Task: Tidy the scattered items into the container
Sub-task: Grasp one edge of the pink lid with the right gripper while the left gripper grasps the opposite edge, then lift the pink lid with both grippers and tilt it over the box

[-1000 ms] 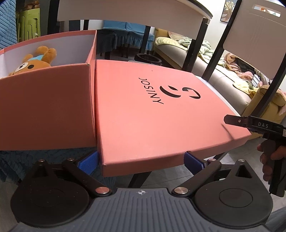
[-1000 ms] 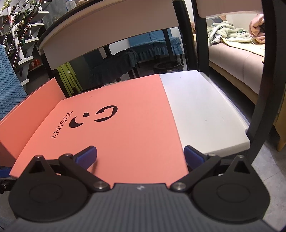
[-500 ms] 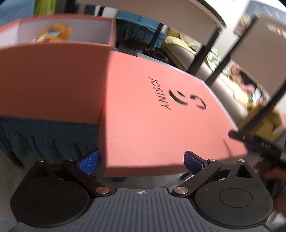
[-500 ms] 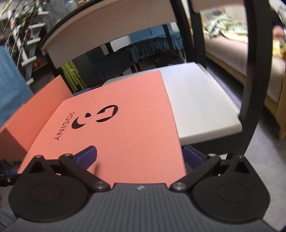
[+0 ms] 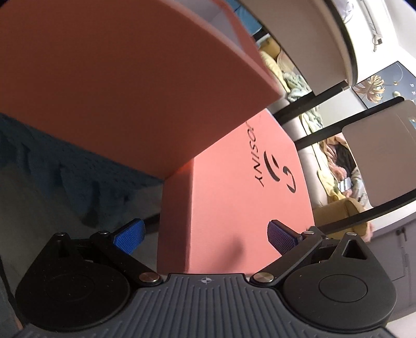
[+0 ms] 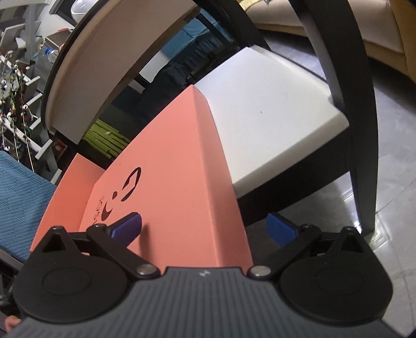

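A coral lid printed JOSINY lies beside the taller coral box, whose wall fills the upper left of the left wrist view and hides its inside. My left gripper is open and straddles the lid's near left corner, one pad outside the side wall, the other above the top face. In the right wrist view the same lid partly covers a white chair seat. My right gripper is open, its left pad over the lid's top and its right pad past the lid's right edge.
Blue knitted cloth hangs under the box and shows again as blue cloth at the left. A black chair frame rises close on the right. A curved chair back arches over the lid. A sofa stands behind.
Both cameras have rolled and dropped closer to the lid's front corners. The box now looms over the left view and the plush toy inside is out of sight. Finger spacing is unchanged.
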Demonstrator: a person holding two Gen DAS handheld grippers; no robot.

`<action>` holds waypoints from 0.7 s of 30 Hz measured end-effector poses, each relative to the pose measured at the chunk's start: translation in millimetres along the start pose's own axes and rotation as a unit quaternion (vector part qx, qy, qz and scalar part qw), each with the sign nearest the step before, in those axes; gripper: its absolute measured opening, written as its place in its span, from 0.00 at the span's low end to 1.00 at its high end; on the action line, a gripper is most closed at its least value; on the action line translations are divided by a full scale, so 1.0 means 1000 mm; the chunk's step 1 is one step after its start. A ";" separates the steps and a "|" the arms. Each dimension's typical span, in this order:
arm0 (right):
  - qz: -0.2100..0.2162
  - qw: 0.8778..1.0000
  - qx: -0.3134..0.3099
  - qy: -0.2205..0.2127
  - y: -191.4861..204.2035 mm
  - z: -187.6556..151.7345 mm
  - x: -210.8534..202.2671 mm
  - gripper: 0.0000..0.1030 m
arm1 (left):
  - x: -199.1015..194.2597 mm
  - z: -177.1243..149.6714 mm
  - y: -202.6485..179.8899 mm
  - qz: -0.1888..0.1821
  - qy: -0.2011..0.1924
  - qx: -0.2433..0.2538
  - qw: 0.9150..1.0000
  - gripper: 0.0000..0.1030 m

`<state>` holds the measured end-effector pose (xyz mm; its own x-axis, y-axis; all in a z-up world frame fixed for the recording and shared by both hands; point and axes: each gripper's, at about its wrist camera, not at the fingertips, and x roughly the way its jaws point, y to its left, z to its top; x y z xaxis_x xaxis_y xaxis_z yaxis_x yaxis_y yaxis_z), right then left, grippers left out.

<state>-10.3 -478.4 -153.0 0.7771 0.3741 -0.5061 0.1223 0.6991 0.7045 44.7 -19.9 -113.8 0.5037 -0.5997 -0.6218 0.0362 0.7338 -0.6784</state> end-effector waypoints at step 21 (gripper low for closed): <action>0.072 0.992 -0.059 -0.089 0.045 0.023 -0.042 0.68 | -0.036 -0.002 -0.041 -0.095 -0.069 0.101 0.988 0.96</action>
<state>-22.8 -476.6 -88.7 0.8793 0.3689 -0.3013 -0.0627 0.7167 0.6946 23.7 -28.8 -64.4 0.5835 -0.6933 -0.4228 0.3061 0.6701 -0.6763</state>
